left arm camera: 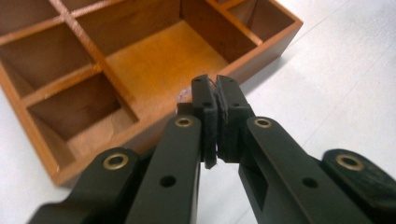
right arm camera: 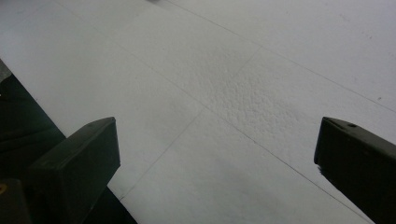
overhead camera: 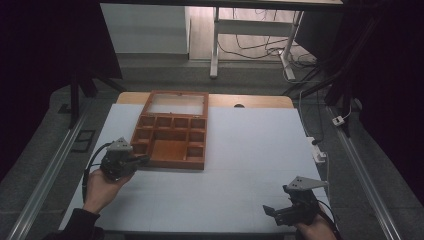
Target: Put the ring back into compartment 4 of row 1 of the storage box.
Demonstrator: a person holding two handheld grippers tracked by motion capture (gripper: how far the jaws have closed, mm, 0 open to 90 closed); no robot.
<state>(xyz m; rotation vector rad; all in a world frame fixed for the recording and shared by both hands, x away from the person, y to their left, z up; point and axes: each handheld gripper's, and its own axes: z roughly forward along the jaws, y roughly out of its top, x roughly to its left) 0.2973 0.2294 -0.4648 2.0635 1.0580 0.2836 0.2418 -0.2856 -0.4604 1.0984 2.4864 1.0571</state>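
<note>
Pressed pad to pad, the jaws of our left gripper are shut with nothing visible between them; they hover just over the near front wall of the shallow brown wooden box with its grid of small compartments, pointing toward the large open compartment in the middle of its front row. In the high view our left gripper sits at the box's near left corner, close against the wood, though we cannot tell whether it touches. Every compartment we can see looks bare (the far ones are too small to judge); the hinged lid with its pale glass panel stands tilted back at the far side, which we take as the reason the tray lies open to reach from our side.

Our right gripper waits well apart, near the front right edge of the white textured table cover; its jaws stand wide, and in the right gripper view they frame bare cover and nothing else; we judge it is parked there to stay out of the way.

The box itself lies on the cover left of centre, toward the far edge; closed tips at its front wall suggest to us a nudge or a steadying contact rather than a pick.
</note>
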